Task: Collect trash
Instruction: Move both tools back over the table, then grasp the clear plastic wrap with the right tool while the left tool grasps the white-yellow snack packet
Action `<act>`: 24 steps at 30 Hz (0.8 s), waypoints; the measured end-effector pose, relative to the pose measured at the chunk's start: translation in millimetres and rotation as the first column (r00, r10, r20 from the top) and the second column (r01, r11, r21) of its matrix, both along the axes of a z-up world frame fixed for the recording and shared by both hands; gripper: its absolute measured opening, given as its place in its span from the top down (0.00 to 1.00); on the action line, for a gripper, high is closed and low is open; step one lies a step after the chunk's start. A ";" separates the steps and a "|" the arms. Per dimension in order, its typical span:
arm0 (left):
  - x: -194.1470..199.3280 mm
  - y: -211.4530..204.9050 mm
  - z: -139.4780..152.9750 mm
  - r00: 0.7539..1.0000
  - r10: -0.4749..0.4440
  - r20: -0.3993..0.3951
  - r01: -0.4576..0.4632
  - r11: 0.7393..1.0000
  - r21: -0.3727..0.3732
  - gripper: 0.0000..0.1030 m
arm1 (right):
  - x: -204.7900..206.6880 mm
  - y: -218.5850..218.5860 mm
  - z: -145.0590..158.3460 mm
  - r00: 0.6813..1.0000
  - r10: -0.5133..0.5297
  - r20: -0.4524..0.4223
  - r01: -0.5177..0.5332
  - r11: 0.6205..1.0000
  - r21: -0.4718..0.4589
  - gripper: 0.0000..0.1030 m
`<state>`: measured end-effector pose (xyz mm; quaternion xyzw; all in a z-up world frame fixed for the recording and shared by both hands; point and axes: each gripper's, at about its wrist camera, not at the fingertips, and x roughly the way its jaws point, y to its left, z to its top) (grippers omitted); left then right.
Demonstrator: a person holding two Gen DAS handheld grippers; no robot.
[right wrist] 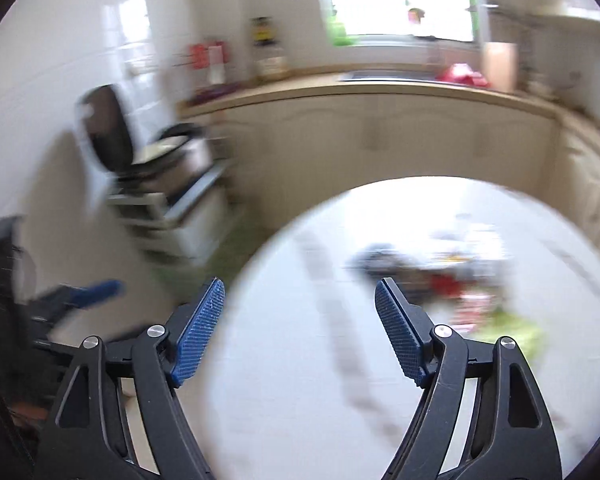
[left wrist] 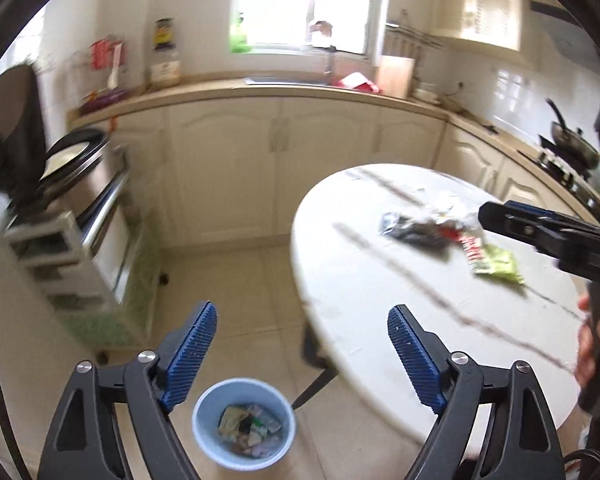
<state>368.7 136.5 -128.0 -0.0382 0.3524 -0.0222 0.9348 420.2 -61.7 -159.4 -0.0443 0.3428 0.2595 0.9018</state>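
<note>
Both tools (left wrist: 302,344) (right wrist: 299,320) gape empty; one bin (left wrist: 204,412), several wrappers (left wrist: 496,262).

No legible text; wrappers, bottle labels blurred.

We see a kitchen lit by a bright window (left wrist: 300,4) at twelve o'clock, its glare washing out the panes. Below it a tan counter (left wrist: 204,90) runs across cream cabinet doors (left wrist: 228,168) and bends toward three o'clock, where a stove (left wrist: 564,164) carries a dark pan (left wrist: 572,142). White tiles (left wrist: 512,92) cover the wall there. At nine o'clock a white shelf unit (left wrist: 56,248) holds a steel appliance (left wrist: 88,184). The floor (left wrist: 236,280) is pale beige tile. A round white tabletop (left wrist: 380,280) with grey veins fills four o'clock. The right view is blurred.
</note>
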 end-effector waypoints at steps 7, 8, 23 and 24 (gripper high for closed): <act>66.9 -60.4 2.0 0.995 -0.096 -0.037 0.097 0.995 0.010 0.17 | 84.6 -82.5 -24.9 0.981 -0.172 -0.092 0.158 0.977 -0.142 0.26; 77.1 -66.0 0.8 0.993 -0.105 -0.047 0.106 0.994 0.008 0.17 | 93.2 -85.0 -29.8 0.978 -0.181 -0.105 0.162 0.973 -0.165 0.26; 183.6 -88.9 -37.9 0.979 -0.161 -0.125 0.155 0.986 -0.058 0.15 | 162.2 -111.8 -79.2 0.971 -0.071 -0.229 0.043 0.991 -0.126 0.84; 192.2 -93.5 -41.5 0.978 -0.165 -0.129 0.160 0.986 -0.047 0.15 | 161.3 -113.5 -78.1 0.974 -0.062 -0.220 0.036 0.992 -0.122 0.86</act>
